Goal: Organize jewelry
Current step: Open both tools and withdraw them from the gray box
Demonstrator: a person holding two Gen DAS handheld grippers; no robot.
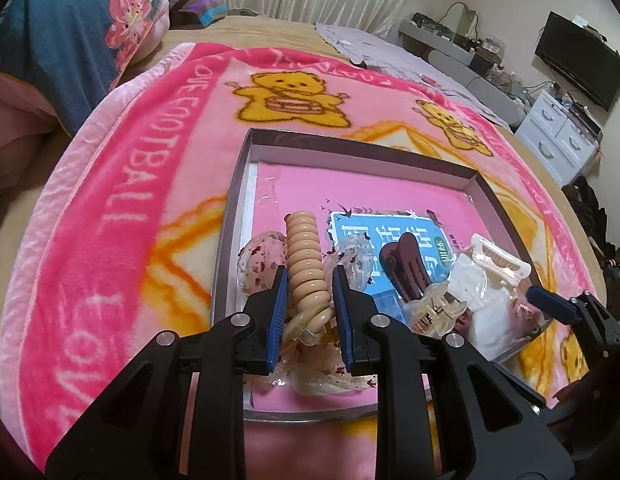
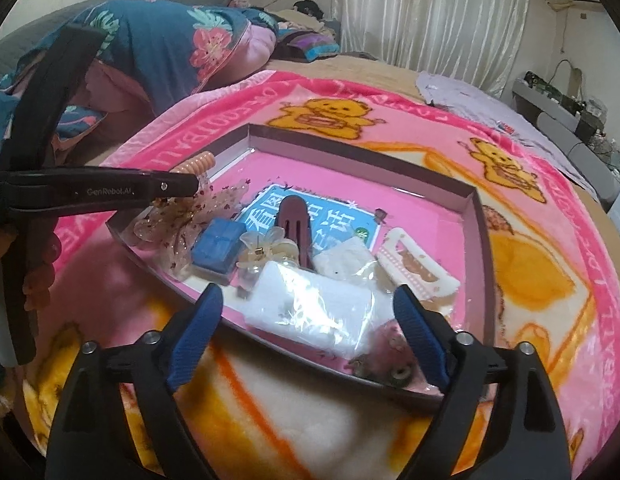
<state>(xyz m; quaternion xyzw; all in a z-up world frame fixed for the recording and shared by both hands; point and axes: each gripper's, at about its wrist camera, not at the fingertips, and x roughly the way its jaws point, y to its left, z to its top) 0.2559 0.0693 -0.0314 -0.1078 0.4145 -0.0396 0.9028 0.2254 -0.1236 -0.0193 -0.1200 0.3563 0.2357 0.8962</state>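
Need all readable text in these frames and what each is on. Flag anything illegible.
"GenRobot.AI": on the left gripper's arm, seen in the right wrist view.
"FOOTBALL" and "LOVE": woven upside down into the pink blanket's border.
Large Chinese characters: on the blue card in the tray, partly covered; not read with confidence.
Nothing else is legible.
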